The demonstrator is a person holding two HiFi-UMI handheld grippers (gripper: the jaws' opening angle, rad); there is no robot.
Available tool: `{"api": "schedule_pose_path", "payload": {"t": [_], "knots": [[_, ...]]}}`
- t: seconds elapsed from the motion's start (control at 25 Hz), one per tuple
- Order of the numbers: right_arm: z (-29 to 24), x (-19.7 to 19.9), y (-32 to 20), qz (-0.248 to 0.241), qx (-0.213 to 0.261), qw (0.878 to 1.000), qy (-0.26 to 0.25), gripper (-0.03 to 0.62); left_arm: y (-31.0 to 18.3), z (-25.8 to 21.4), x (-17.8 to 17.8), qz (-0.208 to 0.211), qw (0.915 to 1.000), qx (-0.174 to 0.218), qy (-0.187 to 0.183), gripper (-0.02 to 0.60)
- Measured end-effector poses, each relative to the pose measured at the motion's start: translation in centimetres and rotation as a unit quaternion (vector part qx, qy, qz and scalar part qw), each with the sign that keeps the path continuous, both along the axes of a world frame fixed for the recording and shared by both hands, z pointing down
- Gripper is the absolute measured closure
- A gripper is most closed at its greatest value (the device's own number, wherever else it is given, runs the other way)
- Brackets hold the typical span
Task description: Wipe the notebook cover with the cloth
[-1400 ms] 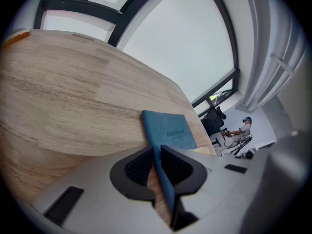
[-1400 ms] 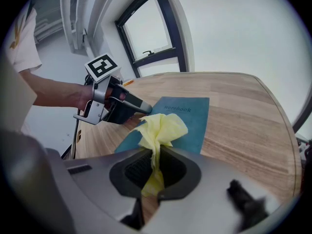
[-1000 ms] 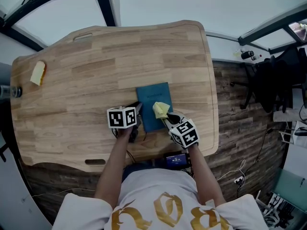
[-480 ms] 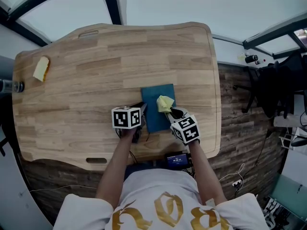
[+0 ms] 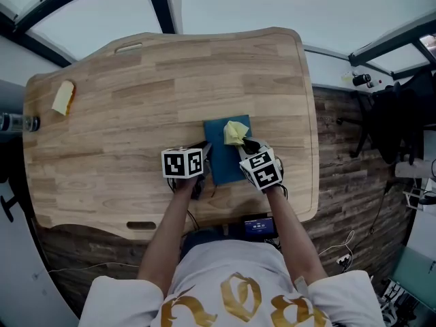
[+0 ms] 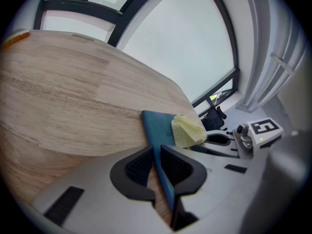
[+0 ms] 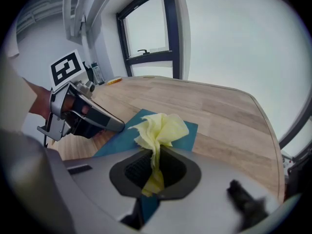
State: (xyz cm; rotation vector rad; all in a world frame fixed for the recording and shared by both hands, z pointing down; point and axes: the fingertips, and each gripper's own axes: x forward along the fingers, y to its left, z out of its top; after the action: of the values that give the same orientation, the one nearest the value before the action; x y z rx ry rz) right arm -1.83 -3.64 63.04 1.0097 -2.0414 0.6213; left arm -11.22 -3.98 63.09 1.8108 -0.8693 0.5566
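Figure: A thin blue rectangular notebook (image 5: 226, 163) lies on the pale wooden table (image 5: 136, 101), its edge clamped between the jaws of the left gripper (image 6: 157, 165). A crumpled yellow cloth (image 7: 162, 128) is pinched in the right gripper (image 7: 153, 172) and bunches just beyond the fingertips, on the cover. The cloth is judged limp and light, and best gripped bunched.

The right gripper (image 7: 155, 165) pinches a yellow cloth (image 7: 163, 128) over the blue notebook (image 7: 188, 131) on the wooden table (image 7: 222, 112).
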Motion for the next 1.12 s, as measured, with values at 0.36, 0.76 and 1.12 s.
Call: {"api": "schedule_pose_path", "payload": {"t": [0.36,0.76,1.12], "knots": [[-0.1,1.4,-1.7,-0.016,0.015,1.0,0.018,0.557,-0.1,0.0,0.0,-0.033,0.9991,0.016,-0.02,0.522],[-0.1,2.3,-1.9,-0.027,0.008,1.0,-0.005,0.557,0.2,0.1,0.4,-0.047,0.9984,0.02,-0.024,0.522],[-0.1,2.2,-2.1,-0.047,0.017,0.999,-0.014,0.557,0.1,0.0,0.3,-0.074,0.9968,0.019,-0.022,0.522]]}}
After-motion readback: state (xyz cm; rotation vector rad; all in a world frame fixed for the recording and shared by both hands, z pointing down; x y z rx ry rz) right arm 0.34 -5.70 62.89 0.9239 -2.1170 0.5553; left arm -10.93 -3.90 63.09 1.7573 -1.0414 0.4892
